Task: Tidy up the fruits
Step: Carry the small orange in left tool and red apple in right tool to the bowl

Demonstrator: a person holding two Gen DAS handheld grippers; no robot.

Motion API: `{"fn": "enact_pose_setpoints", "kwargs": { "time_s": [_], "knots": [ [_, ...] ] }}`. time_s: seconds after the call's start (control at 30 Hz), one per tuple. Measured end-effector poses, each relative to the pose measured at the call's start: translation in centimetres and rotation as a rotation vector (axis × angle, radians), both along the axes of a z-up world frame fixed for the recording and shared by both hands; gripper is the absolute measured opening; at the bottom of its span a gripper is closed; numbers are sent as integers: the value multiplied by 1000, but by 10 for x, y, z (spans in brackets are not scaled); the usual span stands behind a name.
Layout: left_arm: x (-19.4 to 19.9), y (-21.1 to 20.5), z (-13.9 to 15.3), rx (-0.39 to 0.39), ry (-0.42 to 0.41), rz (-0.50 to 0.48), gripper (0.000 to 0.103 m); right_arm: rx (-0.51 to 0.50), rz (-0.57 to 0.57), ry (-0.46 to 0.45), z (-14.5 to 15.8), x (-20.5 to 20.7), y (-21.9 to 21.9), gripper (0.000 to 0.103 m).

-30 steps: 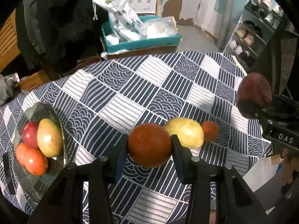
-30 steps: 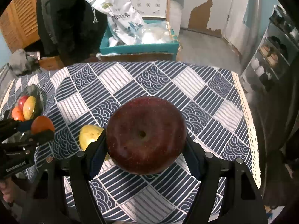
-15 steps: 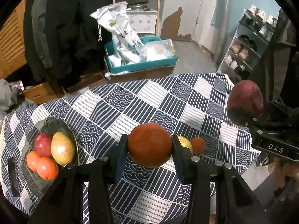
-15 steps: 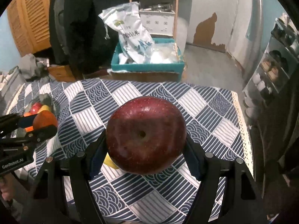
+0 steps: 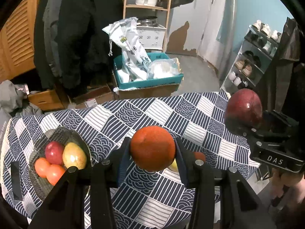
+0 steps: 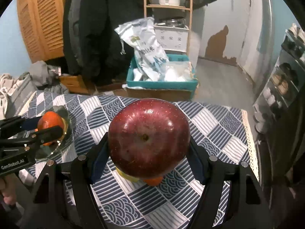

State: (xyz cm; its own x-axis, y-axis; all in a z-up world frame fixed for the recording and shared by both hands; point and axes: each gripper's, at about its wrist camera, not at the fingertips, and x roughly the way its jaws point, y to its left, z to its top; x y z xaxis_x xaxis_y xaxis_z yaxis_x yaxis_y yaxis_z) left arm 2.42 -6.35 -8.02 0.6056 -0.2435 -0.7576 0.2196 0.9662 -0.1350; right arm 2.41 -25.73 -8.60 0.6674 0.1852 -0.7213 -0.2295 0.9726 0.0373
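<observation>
Both tongs, fruit clamped, higher above table point(image 5: 190, 114)

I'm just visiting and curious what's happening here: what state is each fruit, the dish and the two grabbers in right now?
Round orange fruit: clamped in the left gripper, off the table.
Big dark red apple: clamped in the right gripper, off the table.
Clear glass dish: on the tablecloth, holding four fruits.
Yellow fruit and small orange fruit: lying loose on the cloth.

Lived-in home: shoe rack point(image 5: 253, 57), hanging coats point(image 5: 80, 28), clothed table point(image 5: 152, 114).
</observation>
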Motion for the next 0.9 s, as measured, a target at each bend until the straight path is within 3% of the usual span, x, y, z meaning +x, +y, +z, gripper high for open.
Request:
{"fn": "enact_pose_setpoints", "kwargs": {
  "time_s": [0.9],
  "knots": [
    [-6,86,5,-20,-12,177,46,3,167,-5,15,17,98,74]
  ]
}}
